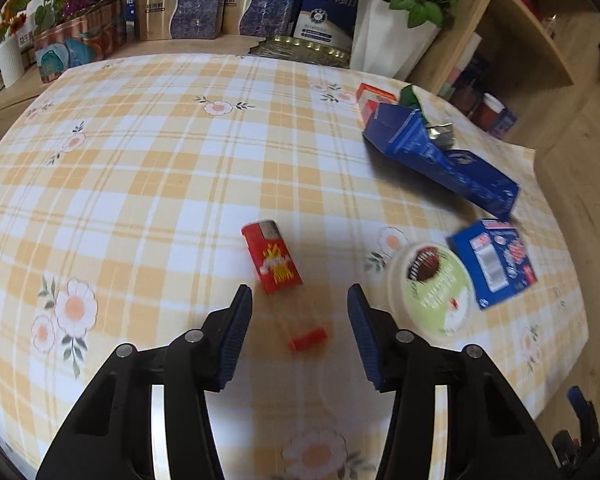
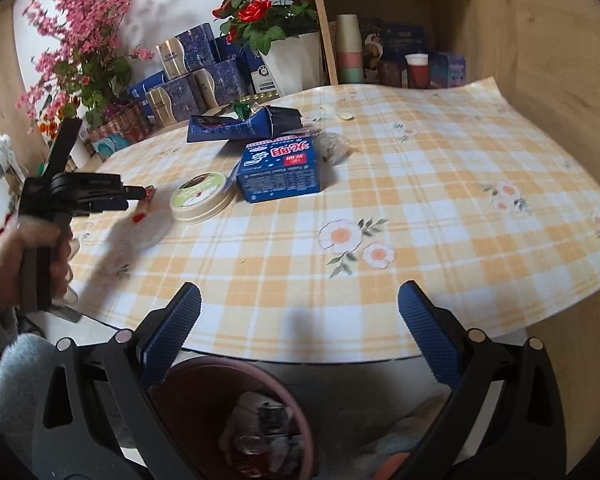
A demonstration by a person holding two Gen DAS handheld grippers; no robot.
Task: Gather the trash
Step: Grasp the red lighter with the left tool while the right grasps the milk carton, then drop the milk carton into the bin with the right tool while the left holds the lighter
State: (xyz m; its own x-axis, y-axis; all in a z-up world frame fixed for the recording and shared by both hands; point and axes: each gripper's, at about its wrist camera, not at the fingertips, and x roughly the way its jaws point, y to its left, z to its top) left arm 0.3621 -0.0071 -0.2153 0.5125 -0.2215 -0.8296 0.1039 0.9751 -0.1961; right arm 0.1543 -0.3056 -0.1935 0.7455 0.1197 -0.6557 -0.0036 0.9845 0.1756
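— What lies before you?
— A checked tablecloth (image 1: 148, 184); on it a long blue carton (image 1: 440, 156), a blue box (image 1: 494, 264), a round lid (image 1: 432, 286), a red packet (image 1: 272, 260).
— And your grippers?
— My left gripper (image 1: 300, 308) stands apart, empty, over the red packet. My right gripper (image 2: 300, 312) gapes above a brown bin (image 2: 204, 408).

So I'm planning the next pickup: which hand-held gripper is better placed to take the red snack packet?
Left. The left hand-held gripper is open just above the red snack packet. The right hand-held gripper is open over the trash bin, off the table edge.
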